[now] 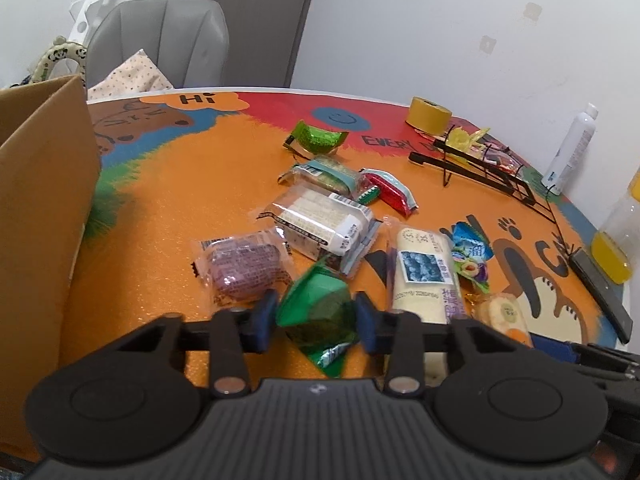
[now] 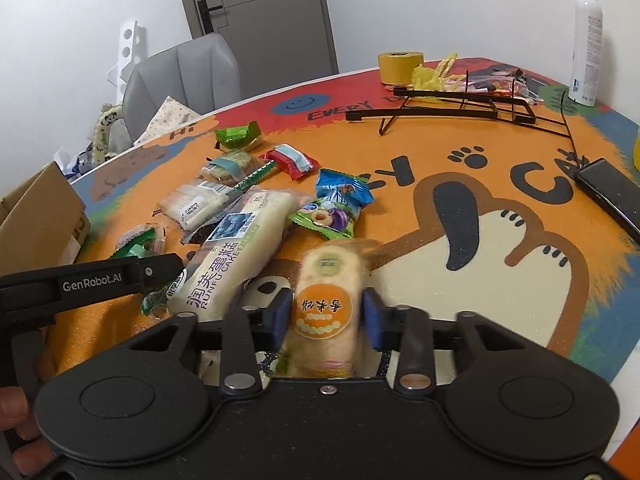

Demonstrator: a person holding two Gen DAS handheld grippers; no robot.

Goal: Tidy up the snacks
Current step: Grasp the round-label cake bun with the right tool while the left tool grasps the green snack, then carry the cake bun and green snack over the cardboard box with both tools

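- My left gripper (image 1: 316, 316) has its blue pads pressed on either side of a green-wrapped snack (image 1: 318, 304) at the near edge of the pile, jaws narrow; I take it by its bulging middle so the slippery film cannot slide out.
- My right gripper (image 2: 326, 316) is closed narrow on a rice cracker pack (image 2: 325, 300) with an orange label, held lengthwise between the pads; its far end looks blurred.
- The other snacks lie loose in the middle of the orange cartoon mat (image 1: 168, 208): a purple cake (image 1: 244, 268), a long white Runfu cake (image 2: 236, 248), and blue and green candy packets (image 2: 340, 204).
- The cardboard box (image 1: 40, 208) stands open at the far left, close to my left gripper, so I judge it the likely drop point.
- The black wire rack (image 2: 460, 108) sits far right, well apart from the pile.
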